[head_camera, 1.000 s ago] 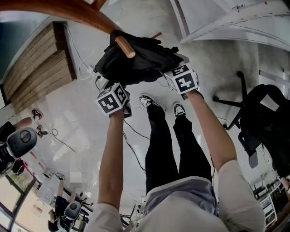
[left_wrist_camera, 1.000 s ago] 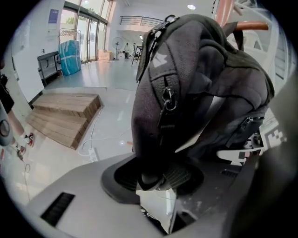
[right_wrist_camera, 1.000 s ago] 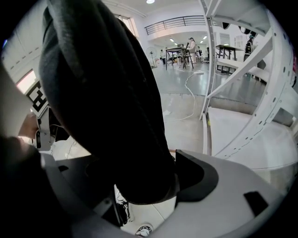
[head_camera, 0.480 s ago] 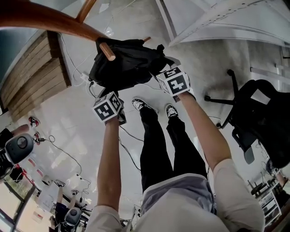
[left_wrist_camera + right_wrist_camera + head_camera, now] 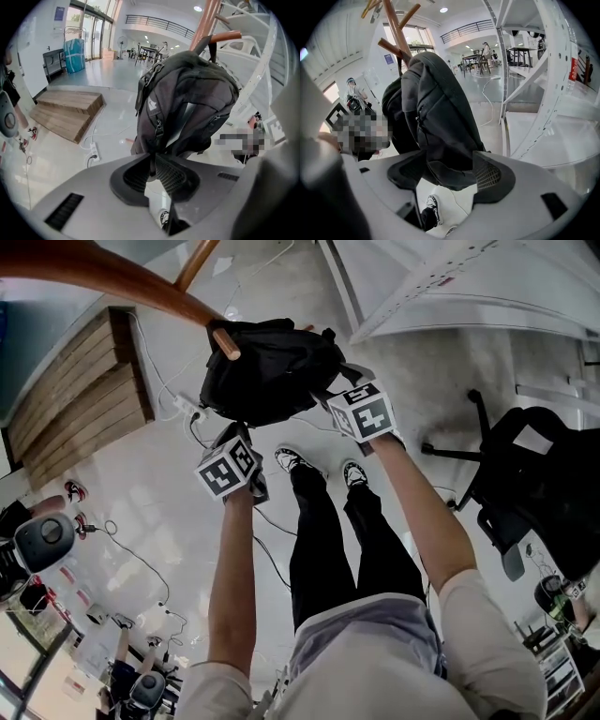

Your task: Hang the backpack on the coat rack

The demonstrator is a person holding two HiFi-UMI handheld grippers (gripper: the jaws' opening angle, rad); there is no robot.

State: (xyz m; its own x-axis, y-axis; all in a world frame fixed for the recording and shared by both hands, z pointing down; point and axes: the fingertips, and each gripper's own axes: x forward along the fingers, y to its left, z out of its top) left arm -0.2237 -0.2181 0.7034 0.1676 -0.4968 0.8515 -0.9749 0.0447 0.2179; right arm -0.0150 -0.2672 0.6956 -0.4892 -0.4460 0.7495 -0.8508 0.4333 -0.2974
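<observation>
wooden stepped platform point(image 5: 75, 399) lay at the far left, with a white power strip point(image 5: 186, 407) on the floor just off its near corner. coat rack point(image 5: 122, 287), brown and curved, reached in from the upper left, and one peg point(image 5: 225, 343) ended against the black backpack point(image 5: 272, 371). in the left gripper view the bag's top loop sat over that peg point(image 5: 227, 35), with the bag's body below it. left gripper point(image 5: 234, 435) was raised under the bag's left side; its own view showed the jaws pressed nearly together, pinching a thin fold at the bag's lower edge point(image 5: 153, 164). right gripper point(image 5: 339, 397) was up at the bag's right side, and its view showed the jaws set wider, clamping the rounded bottom of the bag point(image 5: 450, 173) between the pads. the person's shoes point(image 5: 298, 457) stood on the pale floor below the two grippers. a black office chair point(image 5: 544, 484) stood well apart at the right, and a white shelving frame point(image 5: 469, 287) ran across the upper right.
</observation>
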